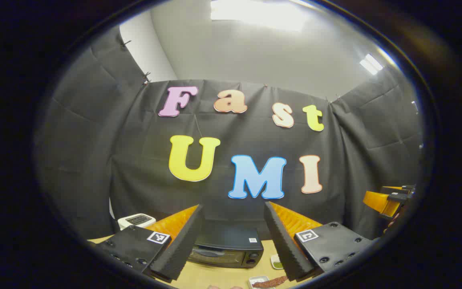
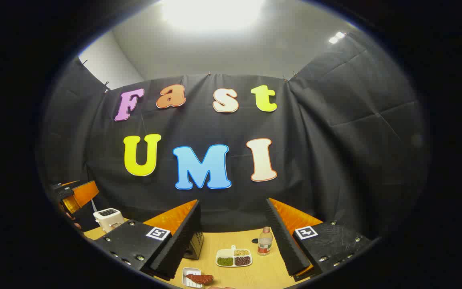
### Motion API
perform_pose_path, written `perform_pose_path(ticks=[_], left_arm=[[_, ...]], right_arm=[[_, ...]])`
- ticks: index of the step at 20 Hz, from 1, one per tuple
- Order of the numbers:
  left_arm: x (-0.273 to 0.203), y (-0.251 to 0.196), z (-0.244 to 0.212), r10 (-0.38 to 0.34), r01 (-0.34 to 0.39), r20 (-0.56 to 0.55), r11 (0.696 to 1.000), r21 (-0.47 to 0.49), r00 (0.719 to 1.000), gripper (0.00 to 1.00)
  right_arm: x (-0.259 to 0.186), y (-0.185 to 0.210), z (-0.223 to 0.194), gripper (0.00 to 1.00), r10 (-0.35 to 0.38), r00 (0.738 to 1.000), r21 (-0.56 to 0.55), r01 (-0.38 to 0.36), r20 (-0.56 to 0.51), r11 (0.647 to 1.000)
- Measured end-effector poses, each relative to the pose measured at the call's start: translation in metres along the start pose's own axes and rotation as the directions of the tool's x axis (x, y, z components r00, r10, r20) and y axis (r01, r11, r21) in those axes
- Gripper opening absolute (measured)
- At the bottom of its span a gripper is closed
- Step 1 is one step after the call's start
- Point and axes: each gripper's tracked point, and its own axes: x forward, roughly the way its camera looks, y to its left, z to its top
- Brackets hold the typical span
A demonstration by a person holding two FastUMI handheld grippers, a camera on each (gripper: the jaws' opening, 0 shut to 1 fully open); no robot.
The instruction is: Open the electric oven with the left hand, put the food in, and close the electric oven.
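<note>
- The left gripper [image 1: 233, 237] is wide open, holding nothing.
- The electric oven [image 1: 227, 251] sits low in the middle, right between its fingers (door shut).
- The right gripper [image 2: 233, 241] is wide open too; the food [image 2: 199, 278] lies at the bottom.

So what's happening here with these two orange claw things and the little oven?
A person holds a gripper in each hand above a wooden table. The left gripper is open and points at the electric oven, whose door looks shut. The right gripper is open too and holds nothing. The food, a reddish-brown piece, lies on a small white tray, near a divided dish and a bottle. Nothing is being grasped yet.
</note>
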Motion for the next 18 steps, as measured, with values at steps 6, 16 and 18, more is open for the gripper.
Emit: perform_pose_path(ticks=[6, 16, 18], left_arm=[[0.003, 0.003, -0.011, -0.027, 0.027, -0.011, 1.000, 0.014, 1.000, 0.98], [0.000, 0.009, -0.013, 0.043, -0.042, -0.022, 0.999, 0.024, 0.999, 1.00], [0.002, 0.008, -0.015, 0.055, -0.054, -0.026, 0.998, 0.029, 0.998, 1.00]], right_arm=[[0.008, 0.005, -0.011, 0.97, -0.004, 1.000, -0.005, 0.003, -0.025, 1.000], [0.029, 0.017, -0.017, 0.97, 0.067, 0.997, 0.032, -0.066, -0.026, 0.997], [0.032, 0.019, -0.020, 0.97, 0.081, 0.996, 0.025, -0.080, -0.028, 0.996]])
